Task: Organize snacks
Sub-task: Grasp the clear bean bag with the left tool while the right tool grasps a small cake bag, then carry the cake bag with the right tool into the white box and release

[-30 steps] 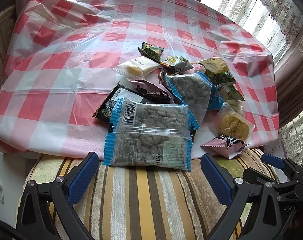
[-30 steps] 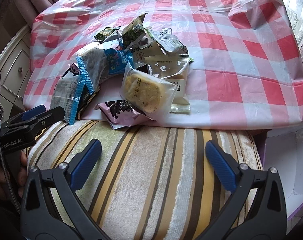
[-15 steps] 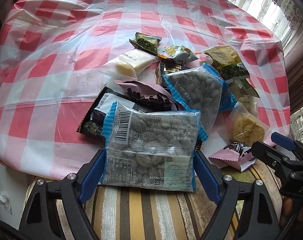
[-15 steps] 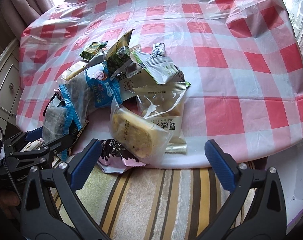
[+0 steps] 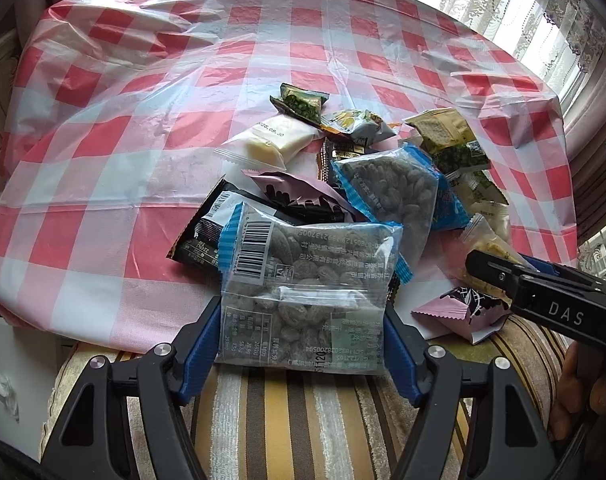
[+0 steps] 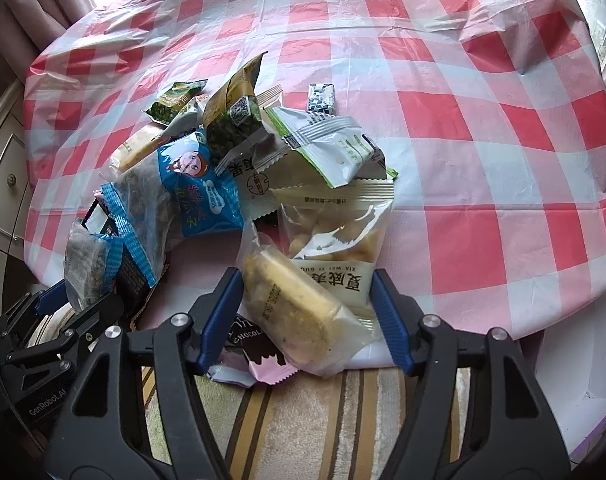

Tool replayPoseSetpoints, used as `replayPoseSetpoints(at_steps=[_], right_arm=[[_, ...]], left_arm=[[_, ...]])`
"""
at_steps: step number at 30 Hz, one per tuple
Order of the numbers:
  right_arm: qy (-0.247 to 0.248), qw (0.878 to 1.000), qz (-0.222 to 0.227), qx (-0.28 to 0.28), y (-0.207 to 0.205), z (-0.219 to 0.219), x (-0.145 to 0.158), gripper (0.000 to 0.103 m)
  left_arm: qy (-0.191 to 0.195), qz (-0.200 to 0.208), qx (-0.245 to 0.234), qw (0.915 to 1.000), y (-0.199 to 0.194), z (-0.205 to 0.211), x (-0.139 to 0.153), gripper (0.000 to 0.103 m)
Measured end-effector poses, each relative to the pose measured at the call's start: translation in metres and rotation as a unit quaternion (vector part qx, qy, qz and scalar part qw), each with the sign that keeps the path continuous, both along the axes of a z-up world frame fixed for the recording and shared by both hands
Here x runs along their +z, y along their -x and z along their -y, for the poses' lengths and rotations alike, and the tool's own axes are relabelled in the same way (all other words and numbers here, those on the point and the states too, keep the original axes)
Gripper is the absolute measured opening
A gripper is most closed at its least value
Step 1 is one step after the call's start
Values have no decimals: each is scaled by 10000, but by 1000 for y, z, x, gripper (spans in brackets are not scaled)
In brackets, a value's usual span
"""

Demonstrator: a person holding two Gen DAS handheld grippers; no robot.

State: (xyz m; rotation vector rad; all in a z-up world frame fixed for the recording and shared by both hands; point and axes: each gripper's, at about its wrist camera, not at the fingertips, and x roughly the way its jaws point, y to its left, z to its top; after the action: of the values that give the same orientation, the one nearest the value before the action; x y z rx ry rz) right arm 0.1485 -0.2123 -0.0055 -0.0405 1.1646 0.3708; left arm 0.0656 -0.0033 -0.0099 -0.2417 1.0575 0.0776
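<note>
A round desk [image 5: 115, 128] under red-and-white checked plastic fills both views, lace-curtained windows [image 5: 503, 4] at upper right, a striped cushion [image 5: 287, 420] along the bottom. The snack pile [image 5: 387, 184] sits at the desk's near edge. The left tongs [image 5: 301, 344] clench a clear blue-edged packet [image 5: 307, 292]; the right tongs [image 6: 305, 320] pinch a clear-wrapped yellow cake [image 6: 291, 304] against the bag beside it.

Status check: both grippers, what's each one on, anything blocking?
Left gripper closed on barcode snack bag. Right gripper straddling yellow pastry pack and nut pouch, grip unconfirmed. Pink chocolate wrapper underneath.
</note>
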Motion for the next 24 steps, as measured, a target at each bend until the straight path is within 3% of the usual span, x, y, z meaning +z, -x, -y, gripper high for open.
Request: replayPoseSetpoints(at_steps=[3,5,10,24], right_arm=[[-166,9999,-17,-36,4,6,3,57],[-280,9996,-31,-56,9,11,5,37],[-655,9977,-159,-33,13,23,3,21],[-1382,9898,260,-242,28,66,27,19]], left_arm=[[8,86,62,9999,4,-3,4,72],[18,138,98,9999,8,-4,7,72],[-18,165,109,9998,10,-2,10,72],[-471,476,7,9978,12,22,37,72]])
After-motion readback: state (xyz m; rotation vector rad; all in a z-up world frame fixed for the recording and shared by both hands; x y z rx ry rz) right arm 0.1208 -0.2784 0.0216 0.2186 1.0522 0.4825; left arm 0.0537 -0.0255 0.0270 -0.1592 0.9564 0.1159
